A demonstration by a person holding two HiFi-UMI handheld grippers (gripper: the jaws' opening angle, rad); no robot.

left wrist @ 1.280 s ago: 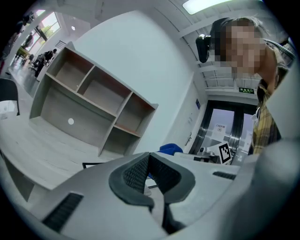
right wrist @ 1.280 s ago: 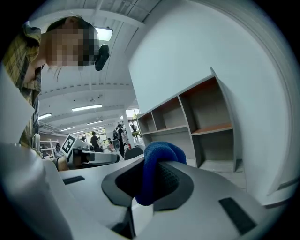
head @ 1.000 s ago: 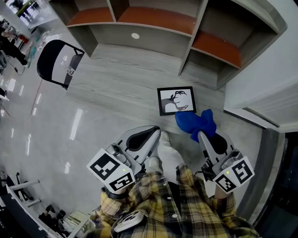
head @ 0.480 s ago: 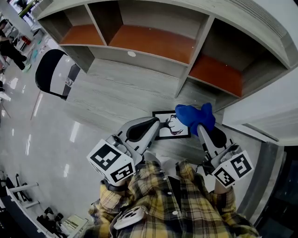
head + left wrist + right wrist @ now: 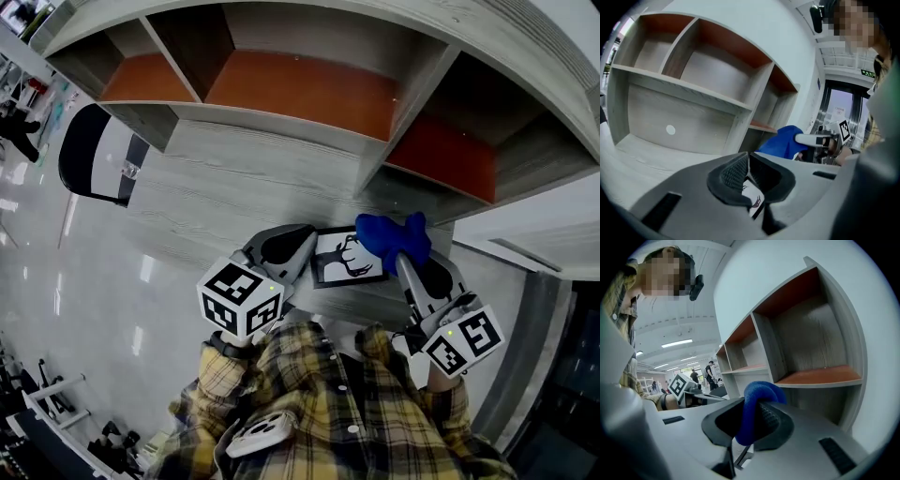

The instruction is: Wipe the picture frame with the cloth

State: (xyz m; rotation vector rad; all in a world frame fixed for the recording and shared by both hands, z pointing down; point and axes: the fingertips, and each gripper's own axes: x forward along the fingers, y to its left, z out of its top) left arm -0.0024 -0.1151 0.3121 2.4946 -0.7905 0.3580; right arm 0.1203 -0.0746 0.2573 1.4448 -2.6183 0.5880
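Observation:
The black picture frame (image 5: 339, 259) with a deer print lies flat on the grey wood-grain board in front of the shelf unit. My right gripper (image 5: 403, 257) is shut on the blue cloth (image 5: 391, 238), which hangs over the frame's far right corner. In the right gripper view the cloth (image 5: 754, 411) is bunched between the pads, with a frame corner (image 5: 743, 457) below. My left gripper (image 5: 302, 246) is shut with nothing between its pads, its tip at the frame's left edge. In the left gripper view a piece of the frame (image 5: 752, 200) shows under the gripper (image 5: 748, 174), with the cloth (image 5: 783, 141) beyond.
A low shelf unit (image 5: 309, 94) with orange-brown compartment floors stands right behind the frame; an upright divider (image 5: 375, 159) comes down near the cloth. A black and white chair (image 5: 94, 155) stands at the left on the glossy floor. A white wall (image 5: 534, 234) lies to the right.
Both grippers have moved forward toward the shelf unit. The cloth has gone from beside the frame to over its far right corner. The left gripper has come up to the frame's left edge.

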